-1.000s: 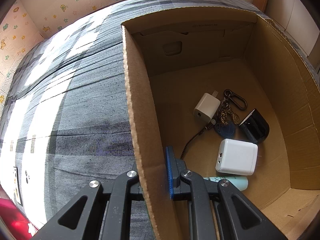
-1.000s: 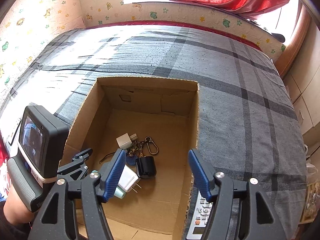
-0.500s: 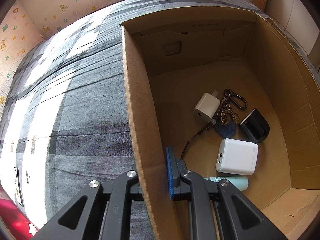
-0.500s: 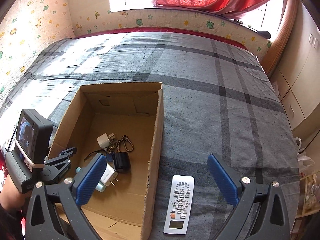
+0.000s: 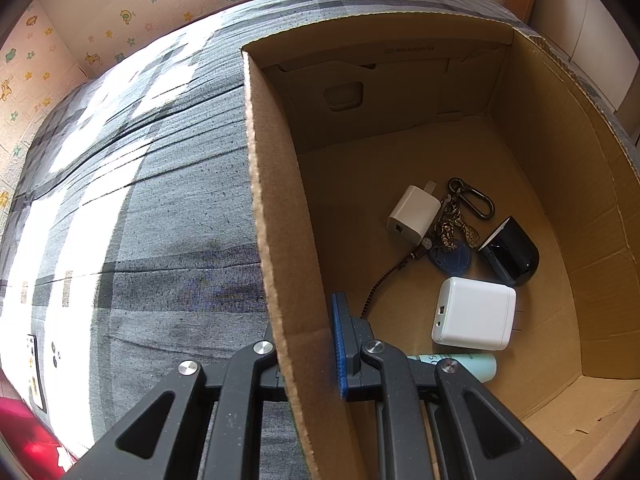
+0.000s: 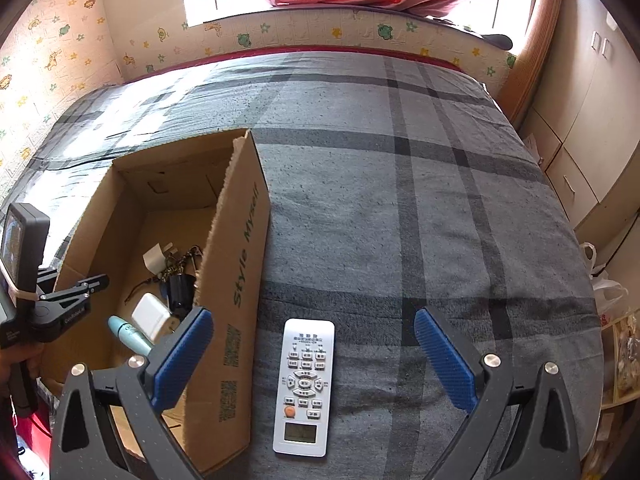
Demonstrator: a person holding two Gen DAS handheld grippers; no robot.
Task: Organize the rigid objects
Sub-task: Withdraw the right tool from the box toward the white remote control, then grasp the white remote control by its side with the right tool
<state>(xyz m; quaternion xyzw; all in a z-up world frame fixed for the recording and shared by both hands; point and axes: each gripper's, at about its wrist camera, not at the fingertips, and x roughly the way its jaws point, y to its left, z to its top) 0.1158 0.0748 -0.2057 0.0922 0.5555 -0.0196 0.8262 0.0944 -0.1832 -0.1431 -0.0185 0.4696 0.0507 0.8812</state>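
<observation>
The left gripper (image 5: pixel 308 344) is clamped on the side wall of the brown cardboard box (image 6: pixel 244 280), printed "Style Myself" in green. The right gripper (image 6: pixel 312 360) hangs spread wide, grasping nothing, above the white rectangular remote control (image 6: pixel 305 384), which lies on the grey plaid bedspread (image 6: pixel 400 200) just beside the box.

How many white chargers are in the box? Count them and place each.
2. The small white charger lies mid-floor of the cardboard box beside the keychain; the large white charger lies nearer, above the teal tube. None seems hidden.
</observation>
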